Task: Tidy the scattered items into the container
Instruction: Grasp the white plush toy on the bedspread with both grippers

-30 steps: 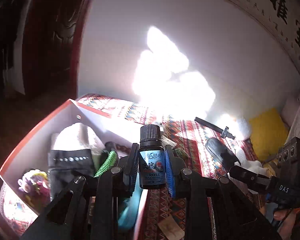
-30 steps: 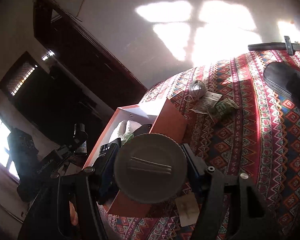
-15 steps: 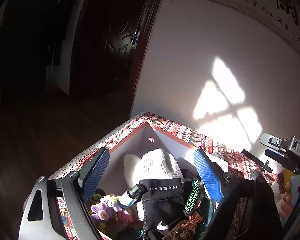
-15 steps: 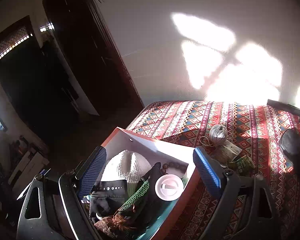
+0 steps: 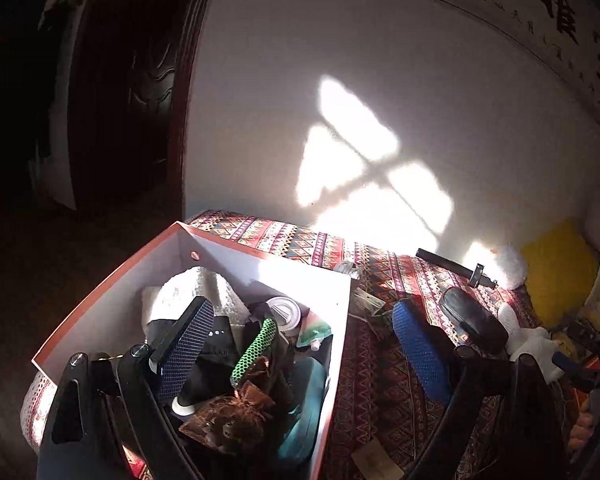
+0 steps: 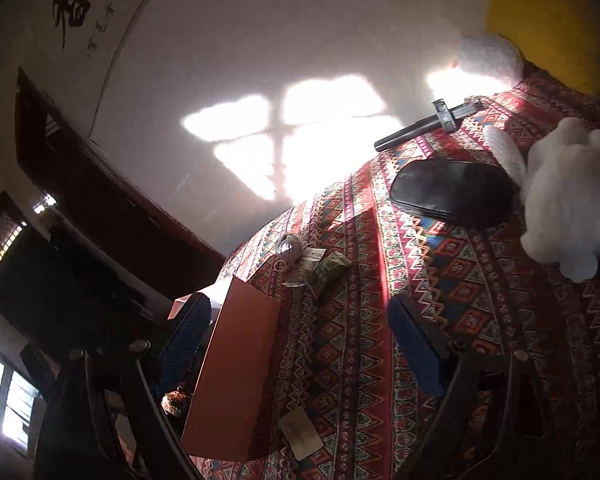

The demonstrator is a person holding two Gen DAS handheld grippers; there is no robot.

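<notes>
The orange-and-white box [image 5: 228, 254] sits at the left end of the patterned cloth, full of items: a white knit hat [image 5: 192, 292], a white round lid [image 5: 285, 311], a green mesh piece [image 5: 256, 350], a brown pouch [image 5: 236, 416]. My left gripper [image 5: 300, 354] is open and empty over the box's right wall. My right gripper [image 6: 300, 350] is open and empty, low over the cloth beside the box's orange outer wall [image 6: 236, 368]. On the cloth lie a black case [image 6: 452, 192], a white plush toy [image 6: 568, 196], a twine ball [image 6: 292, 246] and a green packet [image 6: 330, 266].
A black rod tool [image 6: 428, 126] lies by the wall at the far edge of the cloth [image 6: 380, 320]. A small tan card [image 6: 300, 432] lies near the box. A yellow cushion [image 5: 556, 264] is at the right. A dark door stands to the left.
One second ago the left gripper held a small bottle and the right a round lid; both are now open and empty, and the lid lies in the box. The right gripper has swung towards the cloth.
</notes>
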